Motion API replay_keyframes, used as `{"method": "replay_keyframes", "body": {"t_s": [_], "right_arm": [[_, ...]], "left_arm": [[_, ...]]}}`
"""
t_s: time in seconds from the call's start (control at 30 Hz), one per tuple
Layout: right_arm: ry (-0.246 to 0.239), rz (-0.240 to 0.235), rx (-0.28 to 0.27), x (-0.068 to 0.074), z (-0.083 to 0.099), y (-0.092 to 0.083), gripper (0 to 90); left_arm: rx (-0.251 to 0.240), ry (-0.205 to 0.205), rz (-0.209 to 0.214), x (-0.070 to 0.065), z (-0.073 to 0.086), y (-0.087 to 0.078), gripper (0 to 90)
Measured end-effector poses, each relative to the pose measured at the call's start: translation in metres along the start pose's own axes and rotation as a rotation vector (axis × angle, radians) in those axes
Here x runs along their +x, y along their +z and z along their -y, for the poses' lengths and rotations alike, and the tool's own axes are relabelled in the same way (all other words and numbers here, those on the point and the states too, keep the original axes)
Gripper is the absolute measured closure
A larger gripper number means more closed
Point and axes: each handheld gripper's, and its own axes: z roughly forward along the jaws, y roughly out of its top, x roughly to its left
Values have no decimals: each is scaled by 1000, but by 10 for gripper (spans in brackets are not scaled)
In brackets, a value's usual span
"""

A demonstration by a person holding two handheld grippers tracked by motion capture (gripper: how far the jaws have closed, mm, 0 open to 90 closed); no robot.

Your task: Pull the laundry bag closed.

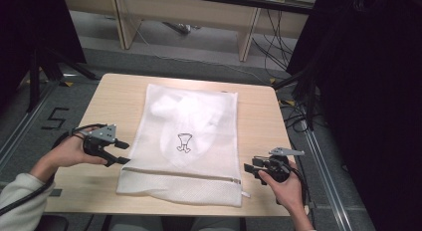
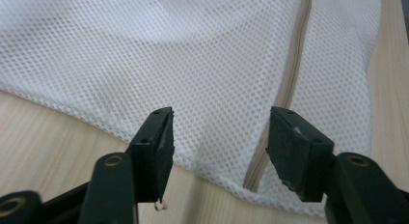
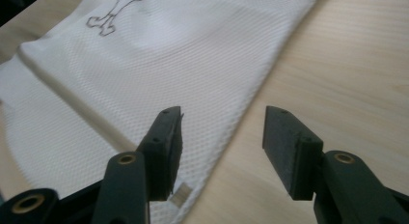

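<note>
A white mesh bag (image 1: 186, 141) lies flat on the wooden table (image 1: 109, 99); the left gripper (image 1: 121, 152) and right gripper (image 1: 250, 170) flank its near corners, jaws apart.

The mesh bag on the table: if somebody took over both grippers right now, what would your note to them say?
Left gripper: open, empty, at the left end of the zipper.
Right gripper: open, empty, just off the bag's right edge near the zipper's other end.
Mesh bag: flat on the table, white clothing with a small black drawing inside.
Done: the clothing is in the bag and the zipper looks shut.
Left: I cannot tell; neither gripper holds anything yet, so probably grip the bag near the zipper.
</note>
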Motion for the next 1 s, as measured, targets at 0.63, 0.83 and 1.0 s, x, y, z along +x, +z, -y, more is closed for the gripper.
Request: {"method": "replay_keyframes", "body": {"t_s": [0.63, 0.83, 1.0], "right_arm": [[108, 297, -109, -10, 5, -23, 325], [79, 330, -135, -9, 4, -26, 312], [71, 344, -125, -7, 4, -23, 295]], "left_arm": [[-200, -393, -530, -37, 25, -18, 244], [-197, -466, -579, -46, 37, -24, 236], [-206, -467, -587, -45, 42, -28, 235]]}}
